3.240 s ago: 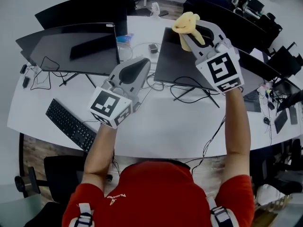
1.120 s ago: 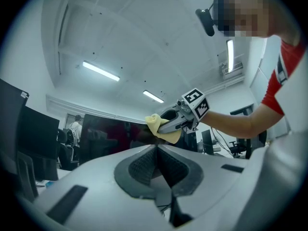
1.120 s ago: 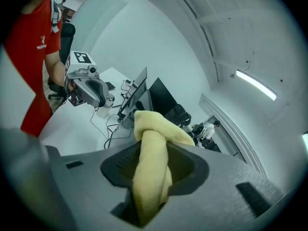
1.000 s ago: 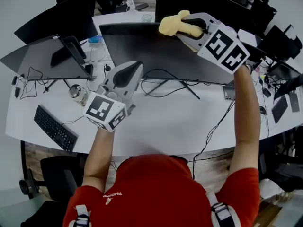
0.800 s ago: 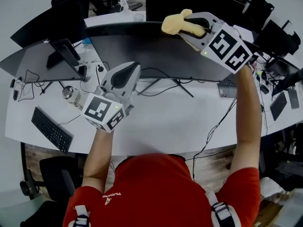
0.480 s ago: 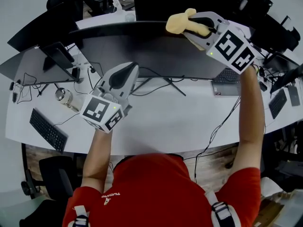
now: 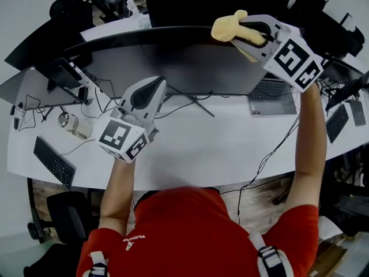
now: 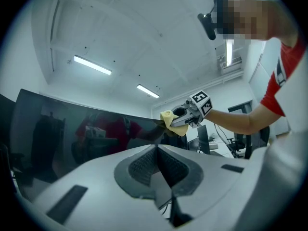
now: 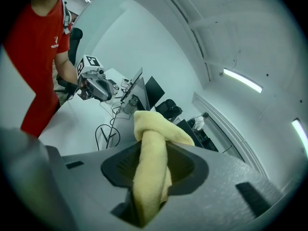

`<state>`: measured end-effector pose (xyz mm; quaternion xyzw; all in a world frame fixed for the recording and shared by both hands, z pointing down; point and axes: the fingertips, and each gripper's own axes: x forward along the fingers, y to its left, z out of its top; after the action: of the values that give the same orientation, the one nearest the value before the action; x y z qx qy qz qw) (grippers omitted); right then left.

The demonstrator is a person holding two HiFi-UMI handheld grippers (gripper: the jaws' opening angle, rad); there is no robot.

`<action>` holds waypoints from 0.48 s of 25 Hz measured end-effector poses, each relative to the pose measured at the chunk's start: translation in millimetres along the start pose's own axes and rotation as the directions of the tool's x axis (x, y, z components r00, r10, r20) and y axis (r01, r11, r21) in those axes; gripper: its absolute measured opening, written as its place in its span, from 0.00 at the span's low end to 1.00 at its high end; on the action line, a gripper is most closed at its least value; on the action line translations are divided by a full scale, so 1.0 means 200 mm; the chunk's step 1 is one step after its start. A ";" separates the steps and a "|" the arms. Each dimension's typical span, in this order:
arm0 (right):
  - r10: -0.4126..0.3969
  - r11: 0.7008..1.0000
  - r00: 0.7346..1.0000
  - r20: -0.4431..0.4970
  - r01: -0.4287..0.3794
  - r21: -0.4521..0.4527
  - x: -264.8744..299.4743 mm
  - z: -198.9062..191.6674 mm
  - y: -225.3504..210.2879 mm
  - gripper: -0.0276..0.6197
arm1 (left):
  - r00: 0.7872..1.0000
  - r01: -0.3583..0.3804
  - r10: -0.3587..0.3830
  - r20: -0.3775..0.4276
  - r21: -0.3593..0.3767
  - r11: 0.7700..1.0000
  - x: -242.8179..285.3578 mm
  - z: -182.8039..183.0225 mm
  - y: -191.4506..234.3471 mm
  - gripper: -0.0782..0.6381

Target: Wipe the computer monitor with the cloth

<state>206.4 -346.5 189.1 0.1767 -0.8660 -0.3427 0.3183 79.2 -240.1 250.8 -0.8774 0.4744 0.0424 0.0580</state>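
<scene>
Right claw [image 7: 249, 32]: pinching yellow cloth [image 7: 229, 26] at monitor [image 7: 173, 62] top edge, 1 o'clock. Left claw [image 7: 151, 86]: pressed together, empty. Wiping apparently underway; screen face likely remains.

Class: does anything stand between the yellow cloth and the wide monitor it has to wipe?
Nothing visible does. The cloth, clamped in the right hand-held gripper, is at the top edge of the monitor; the left hand-held gripper hangs lower.
</scene>
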 end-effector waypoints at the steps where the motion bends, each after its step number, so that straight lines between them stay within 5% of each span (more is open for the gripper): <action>1: -0.002 1.000 1.000 0.003 0.002 0.001 -0.02 -0.02 -0.01 0.26 | 1.000 0.002 -0.002 -0.002 -0.001 1.000 0.02 0.00 -0.01 0.13; 12: -0.067 0.995 0.997 0.025 0.065 0.081 -0.26 -0.26 -0.10 0.27 | 0.999 0.025 -0.024 -0.037 0.006 1.000 0.17 -0.05 -0.12 0.13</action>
<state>280.9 -358.1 181.4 0.2131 -0.8770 -0.3207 0.2873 118.4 -256.3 256.8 -0.8836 0.4647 0.0239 0.0525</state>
